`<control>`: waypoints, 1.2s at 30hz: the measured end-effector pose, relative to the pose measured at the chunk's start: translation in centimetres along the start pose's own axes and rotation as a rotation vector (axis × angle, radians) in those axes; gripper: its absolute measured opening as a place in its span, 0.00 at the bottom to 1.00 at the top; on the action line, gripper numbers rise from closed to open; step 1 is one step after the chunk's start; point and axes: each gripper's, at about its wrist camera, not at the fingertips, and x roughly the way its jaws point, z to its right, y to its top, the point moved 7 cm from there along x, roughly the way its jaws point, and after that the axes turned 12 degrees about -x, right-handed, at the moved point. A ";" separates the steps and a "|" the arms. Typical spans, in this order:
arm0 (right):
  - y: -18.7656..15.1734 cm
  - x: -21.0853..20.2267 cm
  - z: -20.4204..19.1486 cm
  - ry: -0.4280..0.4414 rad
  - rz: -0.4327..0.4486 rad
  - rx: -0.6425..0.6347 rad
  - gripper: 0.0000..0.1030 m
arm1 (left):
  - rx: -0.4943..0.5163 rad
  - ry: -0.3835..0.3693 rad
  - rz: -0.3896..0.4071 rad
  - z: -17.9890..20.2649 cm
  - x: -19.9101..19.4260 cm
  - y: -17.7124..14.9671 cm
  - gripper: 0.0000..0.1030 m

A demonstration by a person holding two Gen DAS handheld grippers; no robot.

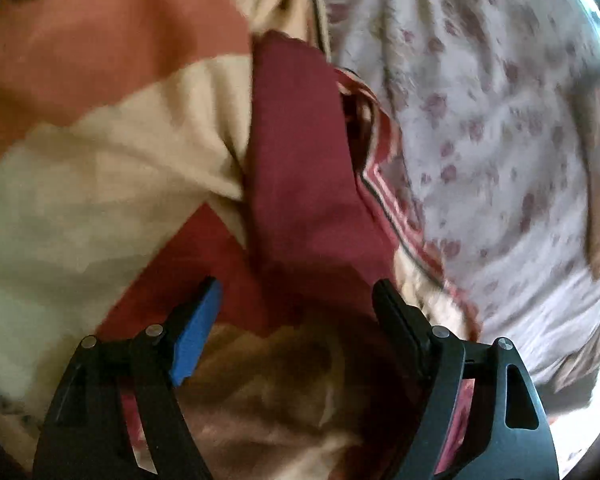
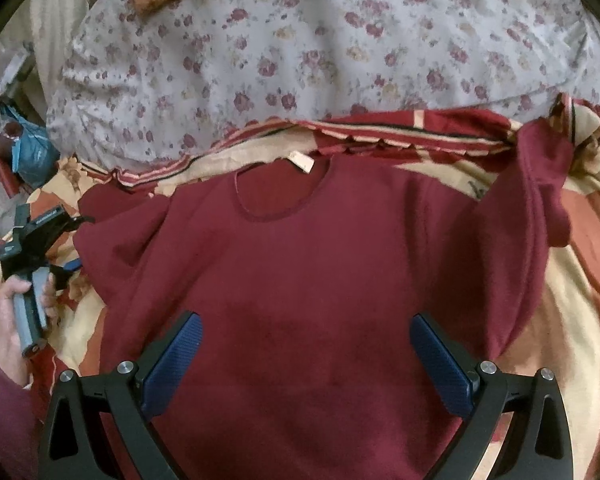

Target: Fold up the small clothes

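While both pairs of tongs hover over the bed, each camera shows this, one view after the other:

Left wrist view, left tongs (image 1: 296, 308): jaws spread wide, nothing between the pads; the picture is smeared by motion.
Left wrist view, shirt (image 1: 300, 184): a strip of dark red cloth, seemingly a sleeve, runs from between the open jaws up and away ahead of them.
Left wrist view, bedspread (image 1: 100, 184): cream, orange and red patches to the left of the tongs and under them.
Left wrist view, flowered sheet (image 1: 500, 120): pale cloth with small reddish flowers, off to the right and ahead of the tongs.

Right wrist view, right tongs (image 2: 306, 344): jaws wide apart, blue pads clear of the cloth as far as can be told, gripping nothing.
Right wrist view, shirt (image 2: 300, 280): lies flat and face up straight ahead of and under the tongs, round neckline at the far end with a pale label (image 2: 302, 162) at the collar; one sleeve bunches to the left, the other stretches to the far right.
Right wrist view, left tongs (image 2: 66, 270): far left, just beside the left sleeve, held in a hand (image 2: 12, 320) with a purplish cuff.
Right wrist view, flowered sheet (image 2: 320, 40): beyond the shirt's collar.
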 end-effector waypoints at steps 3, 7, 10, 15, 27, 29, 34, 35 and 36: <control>0.0 0.4 -0.5 0.000 -0.009 -0.021 1.00 | -0.029 -0.018 0.028 0.7 0.8 0.6 0.75; 0.1 0.6 -0.8 0.000 -0.010 -0.034 1.00 | -0.048 -0.028 0.042 1.0 1.8 0.9 0.75; 0.0 0.7 -0.7 0.002 -0.011 -0.027 1.00 | -0.069 -0.063 0.047 1.1 2.0 1.4 0.69; 0.1 0.7 -0.5 0.005 -0.009 -0.015 1.00 | 0.033 -0.065 0.014 2.0 2.0 0.8 0.08; 0.3 -1.1 -0.5 0.007 0.035 -0.019 1.00 | 0.201 -0.226 0.096 7.8 -5.6 -0.6 0.05; 0.4 -1.7 -0.3 0.004 0.046 -0.009 1.00 | 0.221 -0.245 0.096 8.9 -6.4 -1.0 0.05; 0.5 -2.8 -0.1 0.001 0.062 -0.013 1.00 | 0.281 -0.255 0.070 10.9 -7.1 -3.7 0.05; 0.6 -3.0 0.0 0.002 0.066 -0.012 1.00 | 0.306 -0.262 0.070 11.5 -7.5 -4.5 0.05; 0.6 -3.3 0.2 0.002 0.071 -0.008 1.00 | 0.339 -0.276 0.066 12.3 -7.9 -5.6 0.05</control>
